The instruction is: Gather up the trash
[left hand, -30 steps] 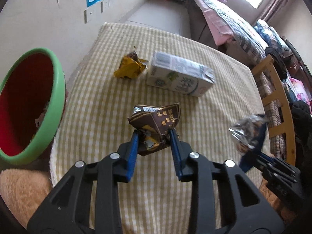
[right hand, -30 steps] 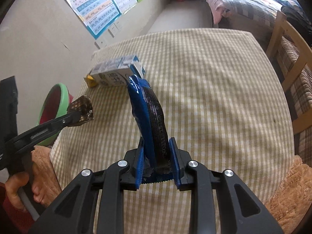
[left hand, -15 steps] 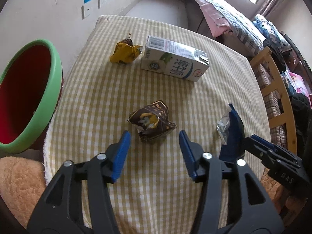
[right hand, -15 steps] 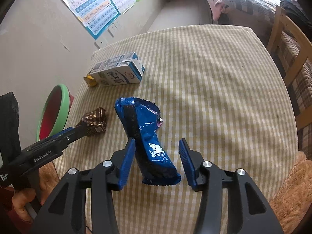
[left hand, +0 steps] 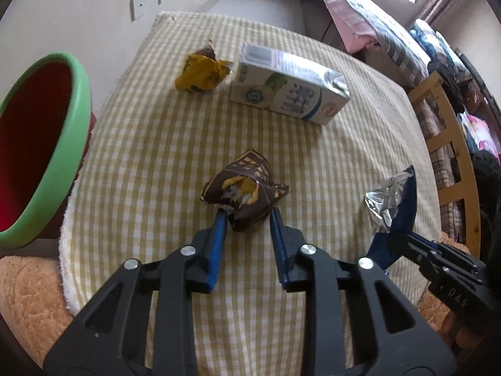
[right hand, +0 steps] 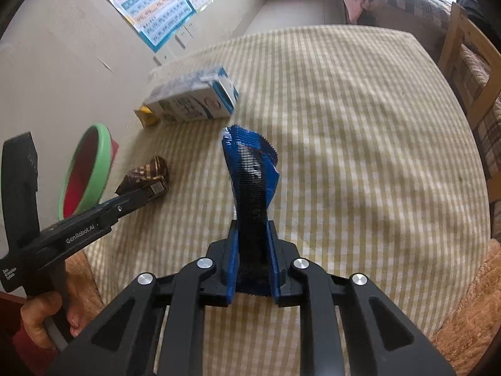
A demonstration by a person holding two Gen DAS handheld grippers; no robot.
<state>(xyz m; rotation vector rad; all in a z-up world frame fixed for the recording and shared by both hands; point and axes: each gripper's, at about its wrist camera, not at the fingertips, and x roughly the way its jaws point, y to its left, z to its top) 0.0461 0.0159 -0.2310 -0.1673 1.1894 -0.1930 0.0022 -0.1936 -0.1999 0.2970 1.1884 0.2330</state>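
A crumpled brown wrapper (left hand: 247,185) sits between the blue pads of my left gripper (left hand: 247,213), whose jaws are closing and press on it just above the checked tablecloth (left hand: 150,144). My right gripper (right hand: 252,225) is shut on a long blue wrapper (right hand: 250,163) that stands up from its jaws. The right wrist view also shows the left gripper (right hand: 150,188) with the brown wrapper (right hand: 147,170). A yellow wrapper (left hand: 200,73) and a white milk carton (left hand: 288,91) lie at the far side of the table. A red bin with a green rim (left hand: 40,144) stands off the table's left edge.
A wooden chair (left hand: 451,144) stands at the table's right edge, with a bed (left hand: 369,22) behind it. A wall with posters (right hand: 150,9) runs along the left. A brown fluffy cover (left hand: 25,288) lies below the table's near edge. A hand (right hand: 47,322) holds the left gripper's handle.
Both grippers opened and dropped their wrappers onto the cloth half a second ago, then closed on them again. Neither hand moved far.
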